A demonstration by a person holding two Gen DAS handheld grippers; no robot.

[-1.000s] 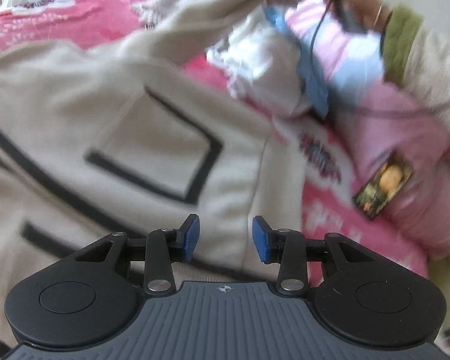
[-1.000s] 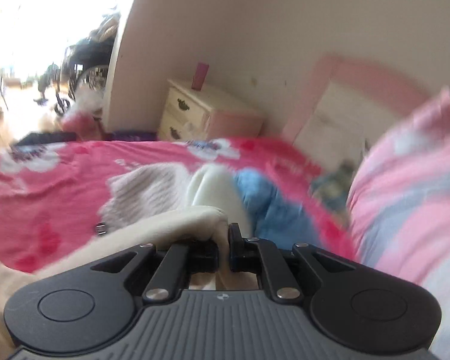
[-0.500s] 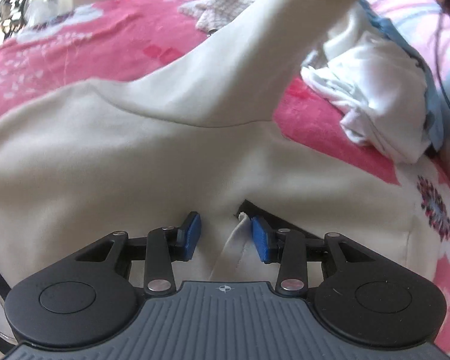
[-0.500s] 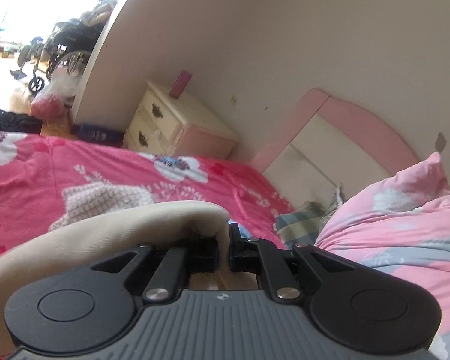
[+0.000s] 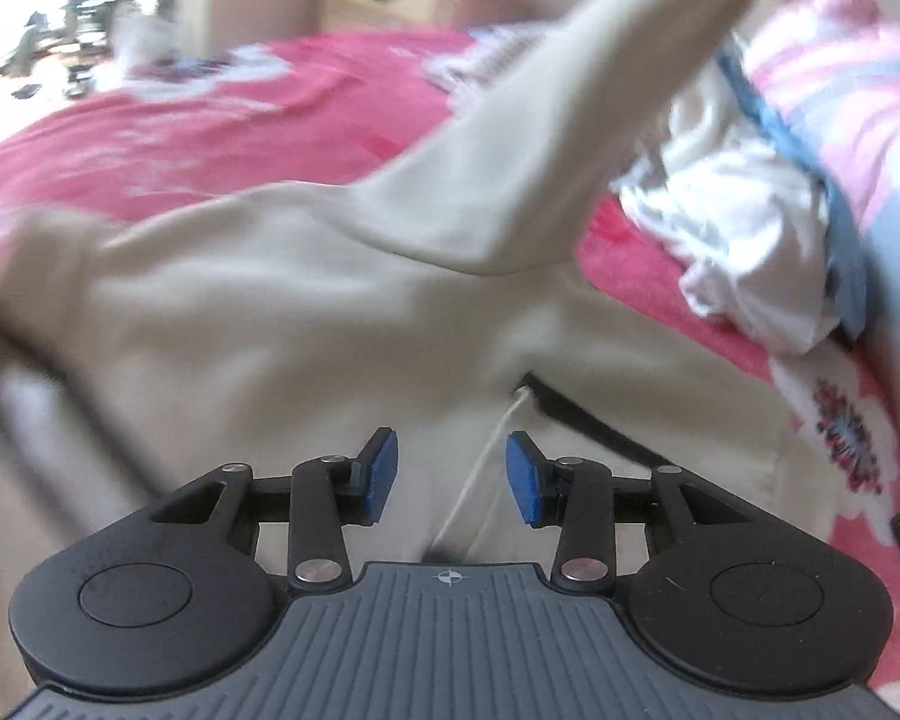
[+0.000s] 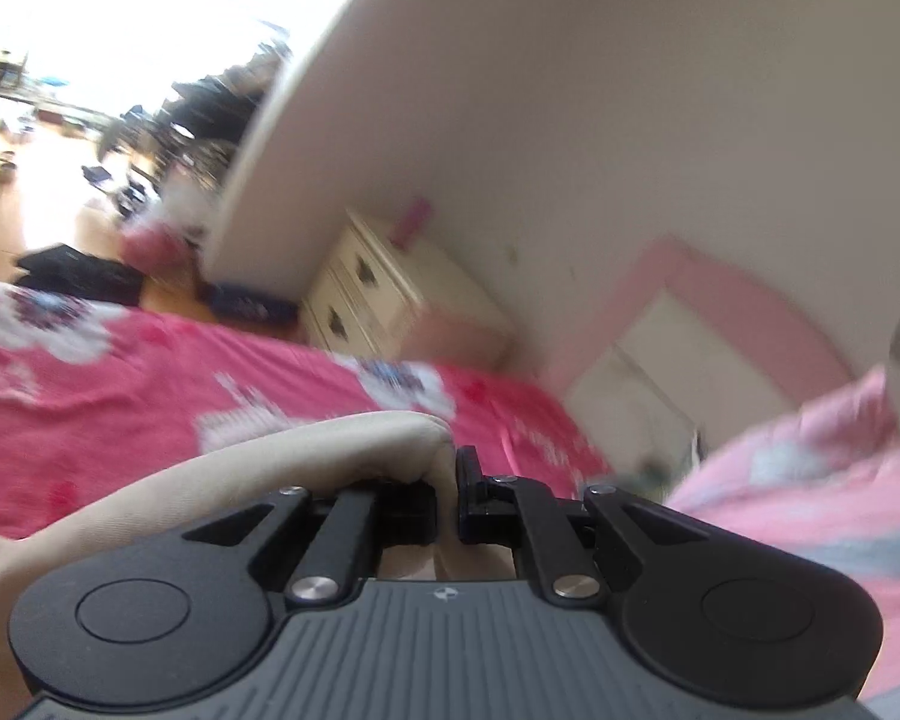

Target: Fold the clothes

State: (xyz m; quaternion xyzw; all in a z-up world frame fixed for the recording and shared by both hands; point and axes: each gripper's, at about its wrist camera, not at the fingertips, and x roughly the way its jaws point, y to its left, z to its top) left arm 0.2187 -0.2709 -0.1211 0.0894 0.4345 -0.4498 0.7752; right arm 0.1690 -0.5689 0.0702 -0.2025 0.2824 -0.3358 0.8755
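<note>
On a bed covered with a bright pink flowered bedspread (image 5: pixel 222 114), a cream fabric jacket with black trim lines (image 5: pixel 306 324) lay spread out, filling most of the left wrist view. One long cream sleeve (image 5: pixel 576 102) was lifted off the bed and stretched up toward the top right corner of that view. The left gripper (image 5: pixel 450 477) hung over the body of the jacket, angled downward; its blue pads (image 5: pixel 525 477) stood apart with only a pale seam or fold of the cloth seen below the gap, and nothing was pinched between them. Its jaws had just been opening a little further.

In the right wrist view, the right gripper (image 6: pixel 448 501) was clamped together on the rounded end of the cream sleeve (image 6: pixel 342 450), which bulged over its left finger and ran off to the lower left.

To the right of the jacket sat a crumpled heap of white cloth (image 5: pixel 744 228) with a blue garment (image 5: pixel 834 180) against it, next to a pink and pale blue quilt (image 5: pixel 858 78). A cream chest of drawers (image 6: pixel 390 306) stood beside the bed against the wall, and a pink headboard (image 6: pixel 726 294) showed further right. Both views were blurred.
</note>
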